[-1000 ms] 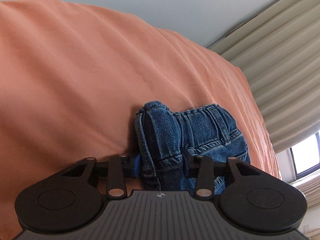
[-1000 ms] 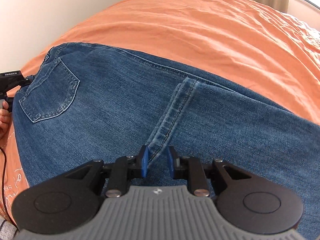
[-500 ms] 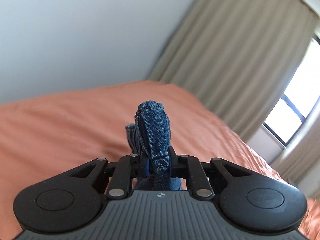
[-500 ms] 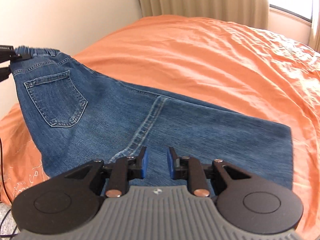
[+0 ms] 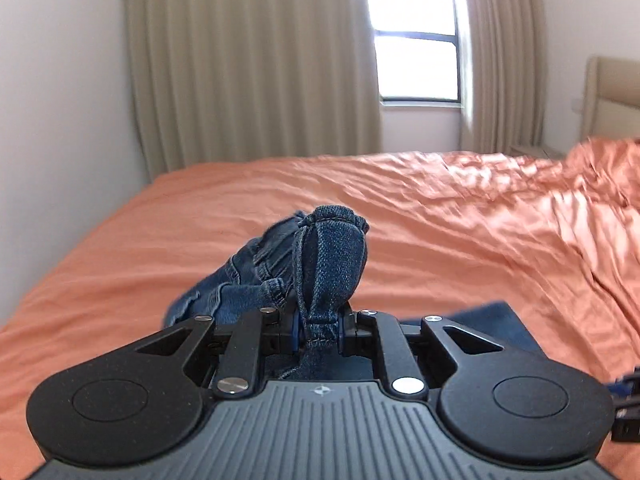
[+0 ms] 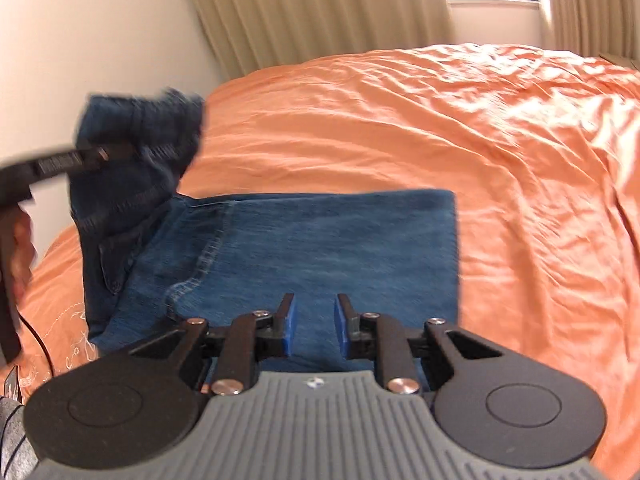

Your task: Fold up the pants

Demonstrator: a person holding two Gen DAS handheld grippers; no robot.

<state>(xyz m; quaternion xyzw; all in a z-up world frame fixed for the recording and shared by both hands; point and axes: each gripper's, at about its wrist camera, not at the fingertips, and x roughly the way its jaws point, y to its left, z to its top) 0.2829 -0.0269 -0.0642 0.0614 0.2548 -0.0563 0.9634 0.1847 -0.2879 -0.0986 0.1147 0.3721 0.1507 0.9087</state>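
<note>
Blue denim pants (image 6: pixel 320 248) lie folded on the orange bed. My left gripper (image 5: pixel 318 330) is shut on the bunched waistband (image 5: pixel 332 256) and holds it raised above the bed. In the right wrist view the left gripper (image 6: pixel 120 152) shows at the left, lifting the waistband end (image 6: pixel 144 128) over the flat part. My right gripper (image 6: pixel 314 326) is open and empty, its blue pads just above the flat denim near its front edge. A corner of the flat denim (image 5: pixel 492 320) shows behind the left gripper.
The orange bedspread (image 5: pixel 440 208) is wrinkled and runs to a white wall (image 5: pixel 60 120) at the left. Beige curtains (image 5: pixel 248 64) and a bright window (image 5: pixel 416 40) are behind the bed. A beige headboard (image 5: pixel 612 100) stands at the far right.
My left gripper has closed on the waistband, lifted it off the bed and swung it over toward the flat part. My right gripper has drawn back from the seam and stays open.
</note>
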